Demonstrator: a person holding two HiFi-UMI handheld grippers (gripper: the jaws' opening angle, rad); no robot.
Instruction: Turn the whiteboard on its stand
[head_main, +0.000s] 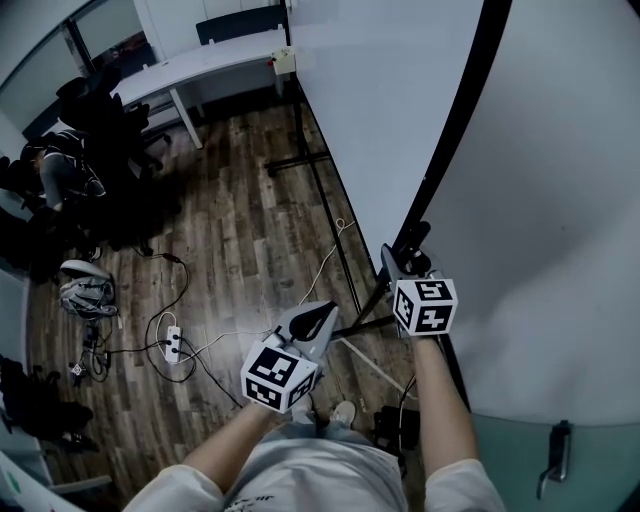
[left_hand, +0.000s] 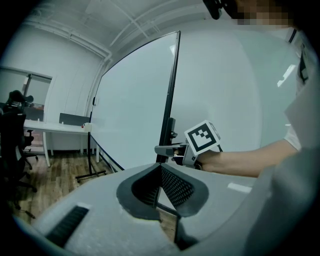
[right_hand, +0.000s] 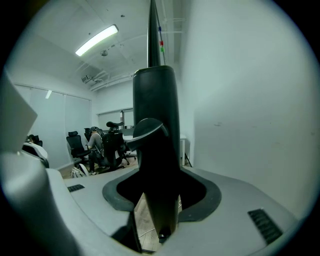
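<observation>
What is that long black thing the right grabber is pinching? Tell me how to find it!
Find the big whiteboard standing on the wooden floor. Its near side is a black frame edge, with the right gripper clamped on the lower part. It is the one thick dark stripe between white board and white wall; the stand legs are thinner and lower.

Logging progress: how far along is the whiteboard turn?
Done: right gripper is clamped on the whiteboard frame. In hand: the turn itself; how far round it is can't be judged. Left to do: finish turning, release. Left gripper is shut, touching nothing.
</observation>
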